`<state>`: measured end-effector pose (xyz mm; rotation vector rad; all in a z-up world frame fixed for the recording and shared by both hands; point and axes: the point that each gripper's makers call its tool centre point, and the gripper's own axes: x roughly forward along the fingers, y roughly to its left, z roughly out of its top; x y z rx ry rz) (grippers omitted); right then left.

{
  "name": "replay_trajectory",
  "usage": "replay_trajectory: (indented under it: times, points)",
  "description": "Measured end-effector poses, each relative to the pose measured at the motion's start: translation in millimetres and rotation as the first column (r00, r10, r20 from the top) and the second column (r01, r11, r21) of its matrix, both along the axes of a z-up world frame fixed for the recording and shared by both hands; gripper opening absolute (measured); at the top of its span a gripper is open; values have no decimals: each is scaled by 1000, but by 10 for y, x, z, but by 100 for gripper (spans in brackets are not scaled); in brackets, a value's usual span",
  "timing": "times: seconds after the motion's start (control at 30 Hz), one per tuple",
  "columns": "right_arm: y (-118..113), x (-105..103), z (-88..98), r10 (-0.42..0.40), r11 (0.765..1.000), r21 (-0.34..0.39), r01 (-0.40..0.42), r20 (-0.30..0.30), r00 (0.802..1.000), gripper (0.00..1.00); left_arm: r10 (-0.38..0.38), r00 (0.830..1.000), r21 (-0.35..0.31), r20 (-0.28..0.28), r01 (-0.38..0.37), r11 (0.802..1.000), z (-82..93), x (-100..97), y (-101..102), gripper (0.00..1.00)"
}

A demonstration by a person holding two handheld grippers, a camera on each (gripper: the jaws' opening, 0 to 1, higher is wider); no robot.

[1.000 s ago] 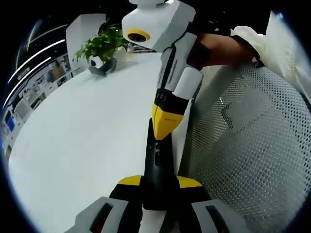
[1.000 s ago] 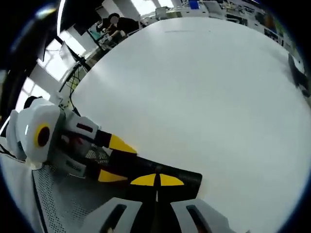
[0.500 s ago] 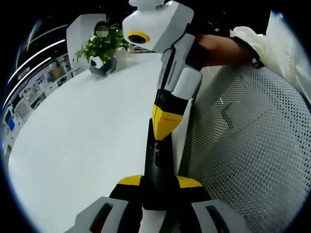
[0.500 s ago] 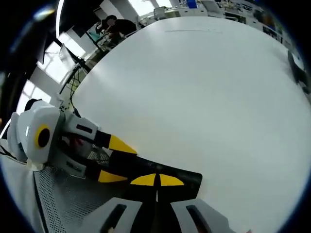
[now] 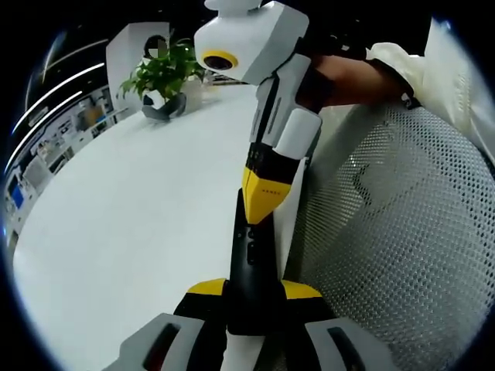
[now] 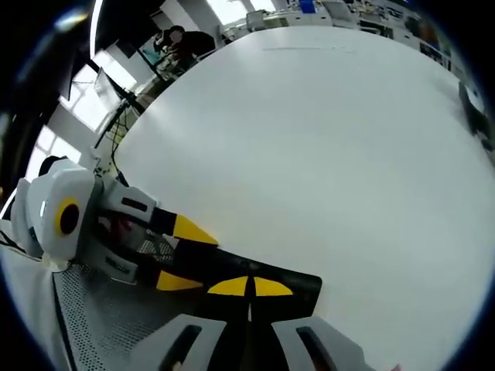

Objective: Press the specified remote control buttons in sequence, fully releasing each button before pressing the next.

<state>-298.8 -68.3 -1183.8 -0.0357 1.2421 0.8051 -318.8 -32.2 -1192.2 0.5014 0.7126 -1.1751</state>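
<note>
Left gripper [image 5: 253,292] is clamped on the near end of the black remote [image 5: 249,259], holding it at the edge of the white table [image 5: 131,209]. Right gripper [image 5: 263,202] comes in from above with its yellow tips closed together, touching the remote's button face. In the right gripper view the remote [image 6: 290,282] runs crosswise under the right gripper [image 6: 249,287], left gripper [image 6: 178,251] gripping its end. Potted plant [image 5: 162,77] far off on the table. White mesh chair [image 5: 402,232] just beside the table.
</note>
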Motion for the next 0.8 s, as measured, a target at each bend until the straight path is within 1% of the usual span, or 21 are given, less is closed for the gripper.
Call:
replay_trajectory:
  times: [0.17,0.37,0.5,0.57,0.63,0.67,0.8]
  points:
    - [-1,-2,4,-12,1000,2,12,-6,1000,0,-2,1000,2,0,2,1000,0,-1,0,25]
    - [-2,-2,7,-8,1000,-10,8,-2,1000,0,-2,1000,3,-1,2,1000,1,-1,0,24]
    - [-44,-16,9,-6,999,-43,6,-5,1000,0,-1,1000,2,-1,1,1000,2,-2,-1,24]
    - [-67,-30,10,-18,999,-52,17,-23,1000,0,0,1000,1,-1,0,1000,2,-1,0,24]
    - [-75,-51,15,-36,998,-49,33,-61,997,0,0,1000,0,-2,0,1000,2,-2,1,24]
    - [-73,-80,16,-41,998,-46,37,-91,995,0,0,1000,0,-2,0,1000,2,-2,1,24]
    - [-77,-80,5,-34,998,-60,29,-77,996,0,0,1000,-1,0,0,1000,1,-1,1,24]
